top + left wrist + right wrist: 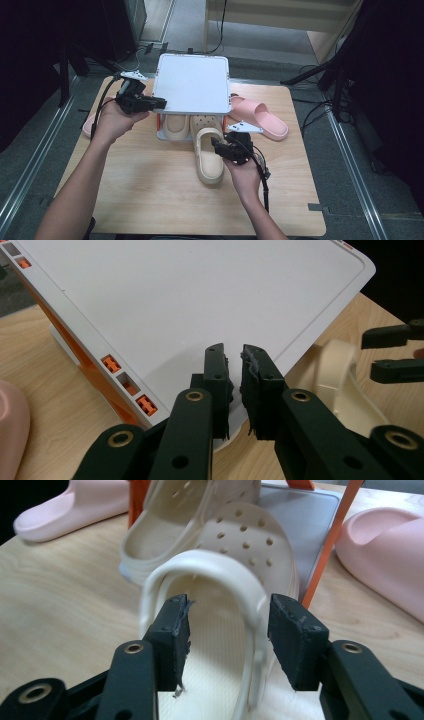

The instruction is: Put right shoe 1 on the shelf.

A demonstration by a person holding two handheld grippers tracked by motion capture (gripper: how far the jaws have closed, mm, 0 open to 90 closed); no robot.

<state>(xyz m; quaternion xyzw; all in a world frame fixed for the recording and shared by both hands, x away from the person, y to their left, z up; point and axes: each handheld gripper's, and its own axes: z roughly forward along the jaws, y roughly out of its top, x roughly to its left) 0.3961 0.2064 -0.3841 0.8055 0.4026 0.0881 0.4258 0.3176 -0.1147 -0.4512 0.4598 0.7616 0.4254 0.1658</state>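
Observation:
A white shoe rack (192,82) with orange supports stands at the table's far middle. My left gripper (161,103) is at the front left corner of its top shelf (200,295), jaws nearly together (235,370) and pinching the corner's rim. One cream clog (176,125) sits on the lower shelf. A second cream clog (209,155) lies with its toe under the rack and its heel out on the table. My right gripper (220,146) is at its heel, open (227,625): one pad inside the clog (215,640), the other outside its wall, neither pressing.
A pink slide (260,117) lies on the table right of the rack, close to the right gripper. Another pink slide (90,125) lies at the left edge, behind my left hand. Bare wooden tabletop (150,190) stretches in front.

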